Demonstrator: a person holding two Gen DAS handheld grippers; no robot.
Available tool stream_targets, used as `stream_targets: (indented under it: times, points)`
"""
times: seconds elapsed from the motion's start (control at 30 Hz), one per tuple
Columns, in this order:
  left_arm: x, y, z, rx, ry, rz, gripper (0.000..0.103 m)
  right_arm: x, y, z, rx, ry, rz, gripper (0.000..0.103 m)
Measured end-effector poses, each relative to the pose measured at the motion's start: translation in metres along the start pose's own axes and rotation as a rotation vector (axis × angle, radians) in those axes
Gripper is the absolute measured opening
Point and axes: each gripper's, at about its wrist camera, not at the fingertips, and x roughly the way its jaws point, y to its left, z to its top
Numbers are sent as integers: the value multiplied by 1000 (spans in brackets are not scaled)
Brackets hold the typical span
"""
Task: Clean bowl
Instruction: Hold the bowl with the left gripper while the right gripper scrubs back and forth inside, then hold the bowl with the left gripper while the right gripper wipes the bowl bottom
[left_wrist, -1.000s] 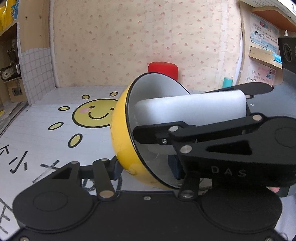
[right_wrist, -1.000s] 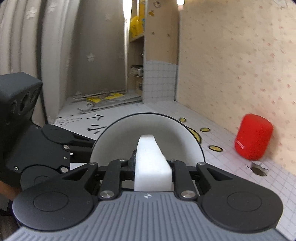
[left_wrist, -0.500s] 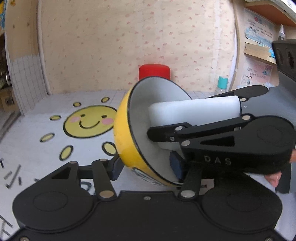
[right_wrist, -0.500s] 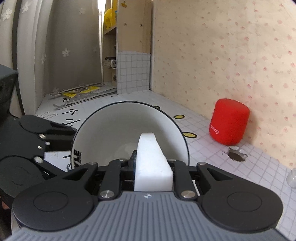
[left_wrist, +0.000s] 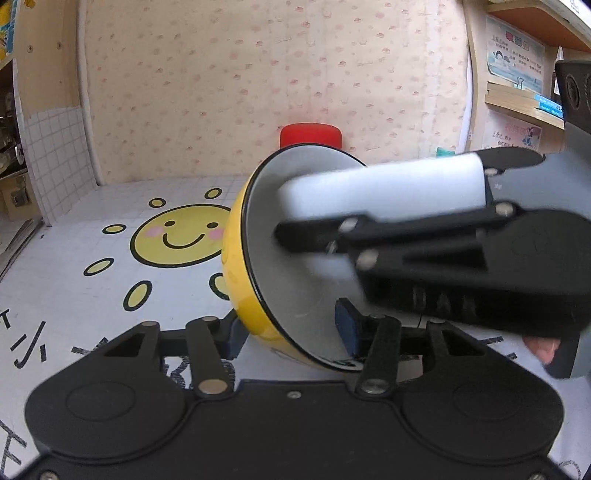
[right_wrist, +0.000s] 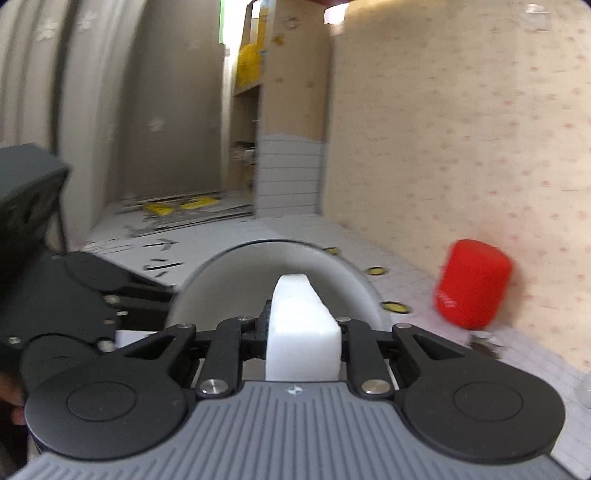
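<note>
The left gripper (left_wrist: 291, 334) holds the bowl (left_wrist: 295, 258) by the lower part of its wall. One blue pad sits inside the bowl and the other sits against the yellow outside. The jaws stand at a narrow setting and are closing, with the bowl wall between them. The bowl is tipped on its side, clear of the worktop (left_wrist: 66, 266), with its opening turned toward the right gripper. The bowl is yellow outside and pale grey-white inside, with a thin black rim.

The right gripper (right_wrist: 301, 328) has its jaws fully clamped on the sponge (right_wrist: 301, 325), a white foam block held on edge. In the left wrist view the right gripper (left_wrist: 317, 236) enters from the right of the frame and its outline is blurred. The sponge (left_wrist: 384, 192) projects forward past the jaws into the bowl's opening. Whether its front end touches the inner wall cannot be told. In the right wrist view the bowl (right_wrist: 236, 280) fills the space directly ahead of the sponge, with the left gripper's body dark at the left edge of the frame.

The worktop carries a white gridded mat printed with a smiling yellow sun (left_wrist: 181, 236) and black characters. A red cylinder (right_wrist: 472, 284) stands on the mat close to the patterned wall (left_wrist: 258, 74), behind the bowl. Shelves with books (left_wrist: 524, 99) hang at the right.
</note>
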Motion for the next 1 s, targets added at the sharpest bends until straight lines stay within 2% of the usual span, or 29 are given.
stream_targets:
  times: [0.17, 0.27, 0.4, 0.47, 0.53, 0.67, 0.87, 1.0]
  points:
    - [-1, -1, -1, -2, -1, 2, 52, 1, -5, 2, 30, 47, 37, 21]
    - [-1, -2, -1, -4, -1, 2, 52, 2, -10, 1, 20, 91, -20, 21]
    - [-1, -4, -1, 1, -4, 10, 52, -2, -12, 5, 44, 16, -64, 21]
    - [-2, -5, -1, 2, -5, 13, 52, -5, -10, 6, 58, -38, -50, 21]
    - [-2, -5, -1, 1, -5, 15, 52, -4, -6, 7, 50, -46, -14, 21]
    - [-2, -5, -1, 2, -6, 18, 52, 3, 3, 4, 5, 10, 35, 22]
    - [-1, -5, -1, 9, -6, 23, 53, 6, -8, 3, 63, 57, 28, 21]
    - [-3, -4, -1, 22, -4, 28, 56, 4, -8, 2, 60, 58, 39, 21]
